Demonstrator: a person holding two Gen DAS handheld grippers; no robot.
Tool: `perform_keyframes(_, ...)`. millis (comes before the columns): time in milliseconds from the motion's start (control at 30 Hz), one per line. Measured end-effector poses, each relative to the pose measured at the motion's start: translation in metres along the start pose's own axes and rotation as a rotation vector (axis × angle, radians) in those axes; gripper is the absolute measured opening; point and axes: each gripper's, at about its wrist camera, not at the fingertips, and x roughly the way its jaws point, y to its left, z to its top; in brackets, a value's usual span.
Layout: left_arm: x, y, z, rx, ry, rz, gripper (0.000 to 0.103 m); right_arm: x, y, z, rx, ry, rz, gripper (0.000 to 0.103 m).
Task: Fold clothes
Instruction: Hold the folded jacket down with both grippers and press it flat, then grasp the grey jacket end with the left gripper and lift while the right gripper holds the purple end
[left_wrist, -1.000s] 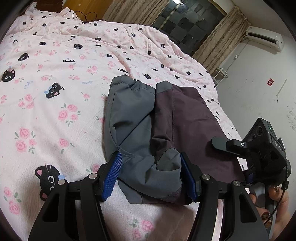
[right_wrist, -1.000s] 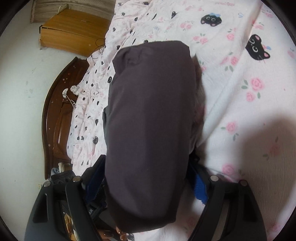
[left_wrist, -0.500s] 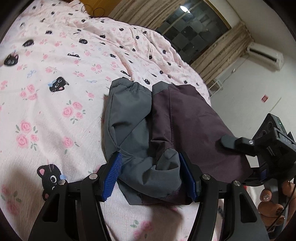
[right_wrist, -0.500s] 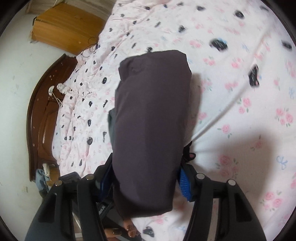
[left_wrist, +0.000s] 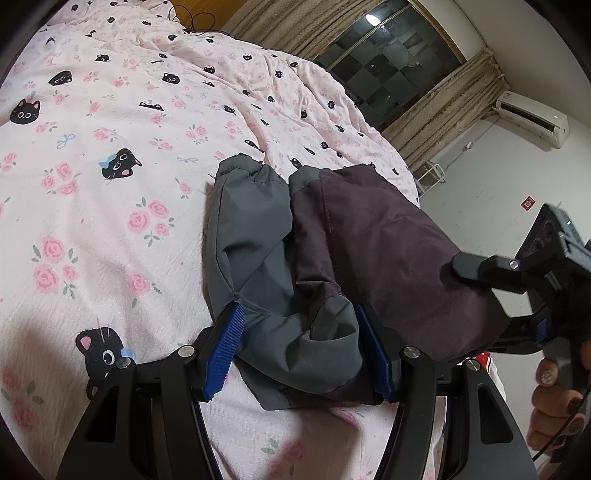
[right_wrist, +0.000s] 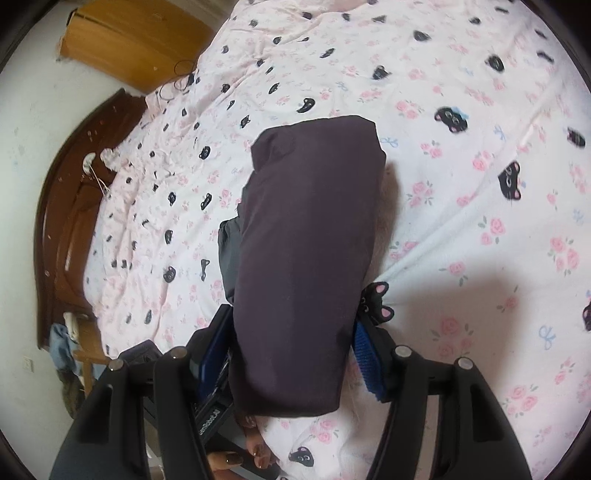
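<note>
On the near edge of the bed (left_wrist: 110, 206), a grey-and-plum padded jacket (left_wrist: 332, 258) lies as a compact bundle, grey sleeves tucked over its left side. Both tongs straddle it: the left tongs (left_wrist: 299, 350) stand wide with the grey near end bunched between their blue pads, apparently pressing more than pinching; the right tongs (right_wrist: 295, 354) bracket the plum end, and whether they truly grip it I cannot tell. This fits either a fold being closed or a finished bundle being squared; any further fold needs both ends lifted evenly.
</note>
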Motion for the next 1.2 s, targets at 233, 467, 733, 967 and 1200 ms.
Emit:
perform_keyframes(233, 0.001, 0.002, 0.001, -0.008, 0.0, 0.0, 0.057, -0.013, 0.017, 0.005, -0.042, 0.006, 0.047, 0.064)
perform_keyframes(467, 0.0, 0.001, -0.001, 0.003, 0.004, 0.007, 0.057, -0.005, 0.003, 0.009, -0.002, 0.019, 0.019, 0.064)
perform_keyframes(733, 0.0, -0.001, -0.001, 0.017, 0.008, 0.013, 0.057, 0.022, -0.042, 0.003, 0.113, 0.059, 0.066, 0.069)
perform_keyframes(967, -0.002, -0.001, -0.001, 0.017, 0.004, 0.006, 0.057, 0.032, -0.07, -0.002, 0.151, 0.043, 0.202, 0.051)
perform_keyframes(1200, -0.025, 0.001, -0.007, -0.178, -0.03, -0.125, 0.064, 0.022, -0.076, 0.003, 0.214, 0.037, 0.304, 0.047)
